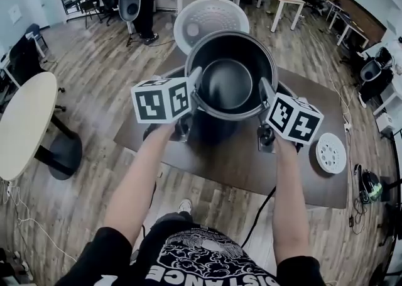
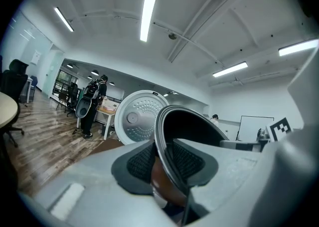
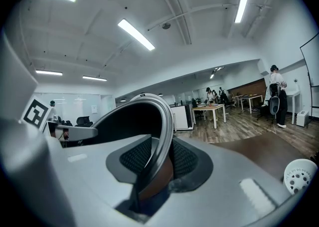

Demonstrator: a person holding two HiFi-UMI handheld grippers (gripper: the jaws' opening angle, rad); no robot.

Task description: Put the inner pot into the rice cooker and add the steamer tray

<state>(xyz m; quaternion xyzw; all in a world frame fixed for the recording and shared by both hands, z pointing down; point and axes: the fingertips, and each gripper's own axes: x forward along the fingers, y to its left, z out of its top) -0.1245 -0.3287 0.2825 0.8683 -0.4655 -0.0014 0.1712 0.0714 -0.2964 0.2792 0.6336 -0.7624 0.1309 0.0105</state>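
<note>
The pot (image 1: 227, 83) is held up over the brown table (image 1: 251, 165) by both grippers, one on each side of its rim. The left gripper (image 1: 195, 87) is closed on the left side of the rim. In the left gripper view the thin dark rim (image 2: 169, 136) is seen pressed between the two ribbed pads (image 2: 142, 161), with the jaws only a little apart. The right gripper (image 1: 265, 93) is closed in the same way on the right side of the rim, and in the right gripper view the rim (image 3: 162, 131) is clamped between its pads (image 3: 187, 158).

Both bare forearms are stretched forward from the body, almost parallel, and the grippers are pointed nearly level. The pot is kept upright, with its mouth up, so its dark inside is seen from above.

The white lid (image 1: 210, 21) of the cooker is open, standing up just behind the pot. What lies under the pot is mostly hidden by it. The white steamer tray (image 1: 331, 153) is lying flat on the table, to the right of the right hand (image 1: 276, 137) and apart from the pot.
</note>
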